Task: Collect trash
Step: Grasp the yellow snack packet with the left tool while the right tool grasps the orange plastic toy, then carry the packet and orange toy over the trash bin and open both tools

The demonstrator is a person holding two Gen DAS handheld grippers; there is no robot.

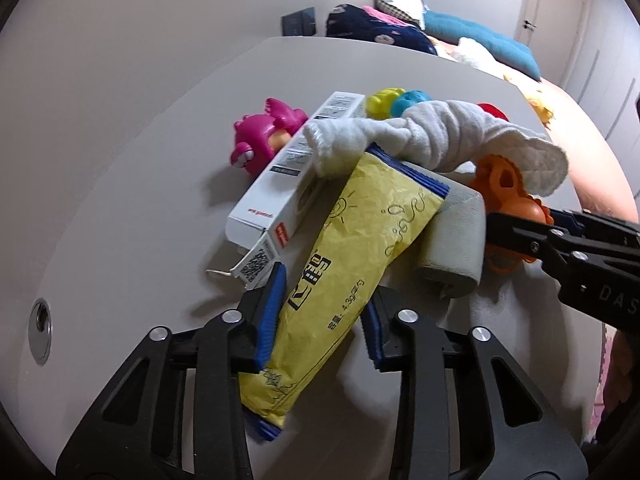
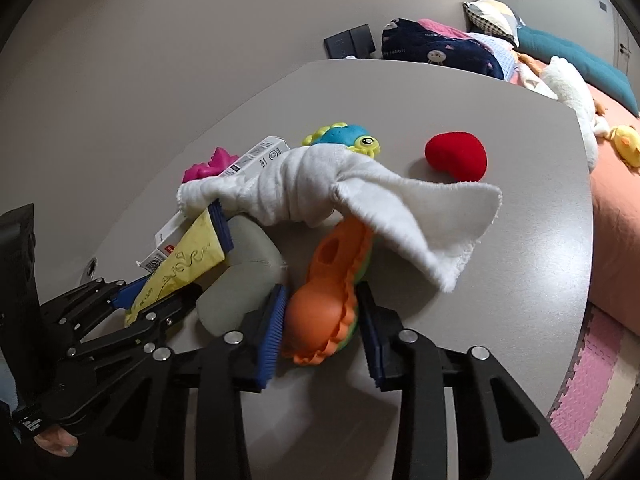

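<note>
In the left wrist view we see the left gripper (image 1: 322, 320) pinching the yellow snack wrapper (image 1: 340, 264) between its blue pads, low on the grey table (image 1: 120, 200). The wrapper leans on a white carton (image 1: 276, 188) under a white cloth (image 1: 420, 140), with a pink toy (image 1: 260, 140) behind.

In the right wrist view we see the right gripper (image 2: 320, 332) with its jaws closed around an orange toy (image 2: 320, 312). A red heart (image 2: 456, 156) lies well apart.
</note>
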